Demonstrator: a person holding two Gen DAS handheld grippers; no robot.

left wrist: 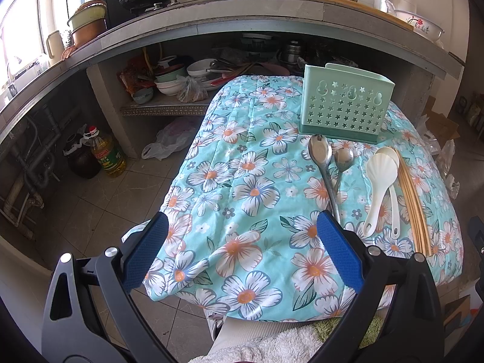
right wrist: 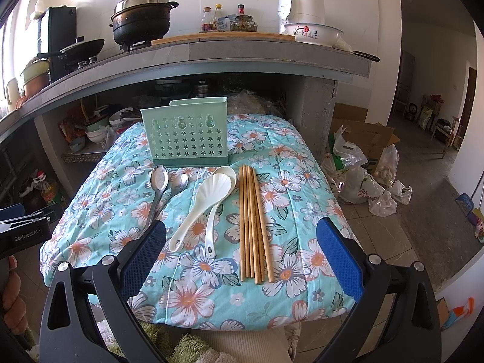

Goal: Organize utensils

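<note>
A mint-green utensil holder (left wrist: 345,106) (right wrist: 184,131) with star holes stands at the far end of a floral-covered table (left wrist: 242,181) (right wrist: 302,181). In front of it lie two metal spoons (left wrist: 325,160) (right wrist: 161,181), two white plastic spoons (left wrist: 378,178) (right wrist: 208,193) and several wooden chopsticks (left wrist: 413,202) (right wrist: 252,224). My left gripper (left wrist: 242,239) is open above the table's near left part, its right finger close to the metal spoons' handles. My right gripper (right wrist: 242,242) is open above the near edge, the chopsticks and white spoons between its fingers in view. The left gripper (right wrist: 24,227) shows at the left edge.
A concrete kitchen counter (right wrist: 242,54) with pots, bottles and a bowl runs behind the table, with dishes on shelves beneath. An oil bottle (left wrist: 107,154) stands on the floor at left. Plastic bags and cardboard (right wrist: 363,166) lie on the floor to the right. A person's hand (right wrist: 12,296) holds the left gripper.
</note>
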